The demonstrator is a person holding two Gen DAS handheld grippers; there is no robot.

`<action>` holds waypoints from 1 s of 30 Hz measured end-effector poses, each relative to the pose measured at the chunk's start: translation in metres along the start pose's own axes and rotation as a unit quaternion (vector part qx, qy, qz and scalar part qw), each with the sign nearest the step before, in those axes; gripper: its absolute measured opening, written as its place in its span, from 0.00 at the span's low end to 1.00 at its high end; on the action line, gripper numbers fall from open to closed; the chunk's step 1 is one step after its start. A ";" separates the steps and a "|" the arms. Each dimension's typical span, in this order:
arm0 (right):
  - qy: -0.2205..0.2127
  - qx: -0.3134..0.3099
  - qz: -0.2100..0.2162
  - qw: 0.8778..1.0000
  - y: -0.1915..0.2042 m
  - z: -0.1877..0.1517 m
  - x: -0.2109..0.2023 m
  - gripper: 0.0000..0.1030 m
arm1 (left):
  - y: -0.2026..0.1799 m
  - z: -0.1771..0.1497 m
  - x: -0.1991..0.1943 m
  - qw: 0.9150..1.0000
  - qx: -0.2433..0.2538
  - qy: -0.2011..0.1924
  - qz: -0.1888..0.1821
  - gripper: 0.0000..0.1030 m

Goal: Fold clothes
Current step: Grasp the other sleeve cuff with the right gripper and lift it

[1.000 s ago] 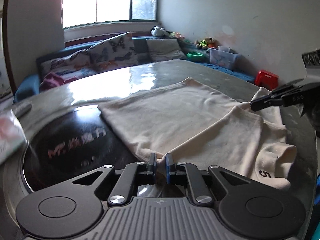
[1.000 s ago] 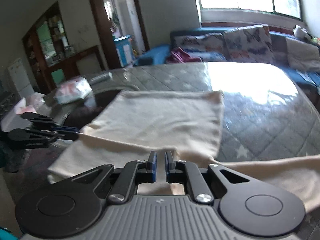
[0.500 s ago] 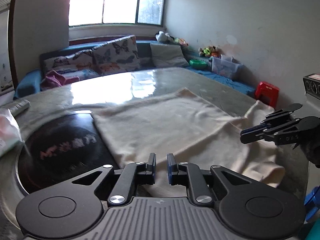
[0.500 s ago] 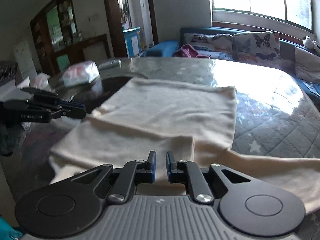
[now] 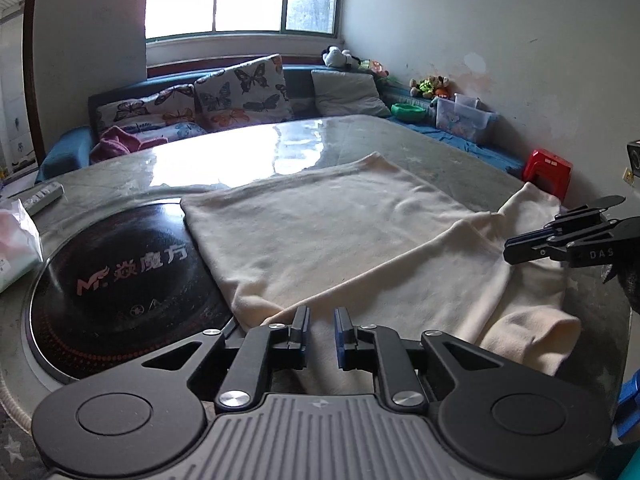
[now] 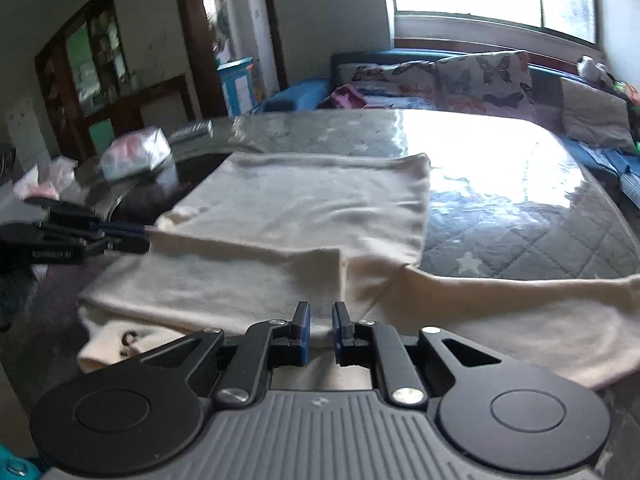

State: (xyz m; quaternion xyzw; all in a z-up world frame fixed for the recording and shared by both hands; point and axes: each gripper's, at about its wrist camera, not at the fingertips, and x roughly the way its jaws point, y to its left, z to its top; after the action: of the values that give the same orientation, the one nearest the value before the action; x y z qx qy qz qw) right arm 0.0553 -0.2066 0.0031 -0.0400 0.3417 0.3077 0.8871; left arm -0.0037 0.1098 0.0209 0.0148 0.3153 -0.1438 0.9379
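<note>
A cream long-sleeved top [image 5: 340, 232] lies on the round table, its near part folded over the body; it also shows in the right wrist view [image 6: 312, 220]. One sleeve [image 6: 520, 304] stretches off to the right. My left gripper [image 5: 322, 330] hovers over the near fold with a small gap between its jaws and nothing in them. My right gripper [image 6: 321, 328] stands the same way above the other end of the fold; it appears at the right in the left wrist view [image 5: 520, 246]. The left gripper shows at the left in the right wrist view [image 6: 132, 236].
A black round hotplate [image 5: 120, 272] is set in the table [image 5: 460, 160], partly under the garment. A plastic-wrapped packet [image 6: 136, 156] and a remote [image 5: 42, 198] lie at the table's far left. A sofa with butterfly cushions [image 5: 240, 92] stands behind. A red stool [image 5: 546, 170] is by the wall.
Both grippers have let go of the fold and opened slightly, then pulled back from the garment. The folded part now lies flat on the body.
</note>
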 end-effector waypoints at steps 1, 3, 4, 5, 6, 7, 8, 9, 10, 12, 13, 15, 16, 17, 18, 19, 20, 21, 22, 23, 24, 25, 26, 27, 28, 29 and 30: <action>-0.005 0.008 -0.006 1.000 -0.004 0.000 -0.005 0.11 | -0.002 0.001 -0.002 1.000 0.000 -0.003 0.000 0.18; -0.011 0.024 -0.025 0.999 -0.015 -0.002 -0.013 0.12 | -0.008 0.003 -0.004 1.000 0.001 -0.009 -0.004 0.20; -0.013 0.035 -0.041 0.998 -0.025 -0.004 -0.018 0.16 | -0.011 0.005 -0.006 1.000 0.001 -0.011 -0.007 0.21; -0.015 0.046 -0.059 0.997 -0.034 -0.007 -0.023 0.18 | -0.015 0.005 -0.005 1.000 0.002 -0.012 -0.009 0.21; -0.017 0.057 -0.078 0.995 -0.044 -0.009 -0.027 0.19 | -0.018 0.006 -0.004 1.000 0.002 -0.013 -0.011 0.21; -0.019 0.069 -0.097 0.993 -0.054 -0.012 -0.031 0.20 | -0.022 0.006 -0.003 1.000 0.003 -0.013 -0.012 0.24; -0.021 0.082 -0.116 0.990 -0.066 -0.015 -0.036 0.20 | -0.026 0.007 -0.003 1.000 0.004 -0.014 -0.014 0.26; -0.023 0.095 -0.134 0.986 -0.077 -0.018 -0.039 0.21 | -0.030 0.008 -0.002 1.000 0.004 -0.014 -0.016 0.30; -0.025 0.108 -0.150 0.982 -0.087 -0.021 -0.042 0.22 | -0.034 0.008 -0.001 1.000 0.005 -0.015 -0.018 0.31; -0.030 0.137 -0.184 0.973 -0.109 -0.028 -0.048 0.26 | -0.042 0.009 0.001 1.000 0.006 -0.016 -0.022 0.31; -0.031 0.153 -0.198 0.968 -0.120 -0.031 -0.050 0.28 | -0.046 0.010 0.002 1.000 0.007 -0.016 -0.024 0.33; -0.035 0.174 -0.215 0.960 -0.136 -0.036 -0.052 0.28 | -0.054 0.011 0.004 0.999 0.008 -0.017 -0.027 0.38; -0.038 0.182 -0.220 0.958 -0.142 -0.037 -0.053 0.29 | -0.057 0.012 0.005 0.999 0.009 -0.018 -0.029 0.38; -0.043 0.192 -0.223 0.955 -0.148 -0.038 -0.054 0.29 | -0.060 0.012 0.005 0.999 0.009 -0.018 -0.031 0.38; -0.049 0.205 -0.225 0.951 -0.154 -0.039 -0.055 0.30 | -0.063 0.013 0.005 0.999 0.009 -0.019 -0.033 0.38; -0.054 0.215 -0.226 0.949 -0.159 -0.040 -0.055 0.33 | -0.064 0.013 0.005 0.999 0.009 -0.018 -0.033 0.40; -0.057 0.222 -0.226 0.947 -0.163 -0.040 -0.054 0.34 | -0.065 0.013 0.005 0.999 0.008 -0.018 -0.033 0.41; -0.061 0.230 -0.227 0.945 -0.167 -0.041 -0.053 0.34 | -0.066 0.012 0.005 0.999 0.007 -0.018 -0.033 0.41; -0.064 0.234 -0.227 0.943 -0.169 -0.041 -0.053 0.34 | -0.068 0.012 0.005 0.999 0.006 -0.017 -0.032 0.41; -0.066 0.234 -0.227 0.943 -0.170 -0.041 -0.053 0.34 | -0.069 0.012 0.005 0.999 0.005 -0.017 -0.032 0.41; -0.068 0.235 -0.227 0.943 -0.172 -0.041 -0.052 0.34 | -0.070 0.012 0.005 0.999 0.005 -0.016 -0.031 0.41; -0.072 0.236 -0.228 0.942 -0.172 -0.042 -0.052 0.33 | -0.071 0.011 0.005 0.999 0.004 -0.015 -0.030 0.42; -0.075 0.237 -0.228 0.941 -0.172 -0.042 -0.051 0.33 | -0.072 0.010 0.006 0.999 0.003 -0.012 -0.029 0.42; -0.076 0.237 -0.228 0.941 -0.172 -0.042 -0.051 0.28 | -0.073 0.009 0.006 1.000 0.002 -0.011 -0.028 0.43; -0.077 0.236 -0.228 0.942 -0.172 -0.043 -0.050 0.19 | -0.074 0.008 0.006 1.000 0.001 -0.010 -0.026 0.44; -0.077 0.234 -0.229 0.942 -0.172 -0.043 -0.050 0.15 | -0.074 0.007 0.005 1.000 -0.001 -0.009 -0.025 0.45; -0.078 0.234 -0.229 0.942 -0.172 -0.042 -0.051 0.10 | -0.074 0.006 0.005 1.000 -0.002 -0.009 -0.024 0.46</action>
State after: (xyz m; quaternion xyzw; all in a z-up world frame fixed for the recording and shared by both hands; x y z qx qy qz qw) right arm 0.1000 -0.3835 -0.0212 0.1154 0.3156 0.0102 0.9418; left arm -0.0172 0.0365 0.0279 0.0040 0.3077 -0.1655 0.9370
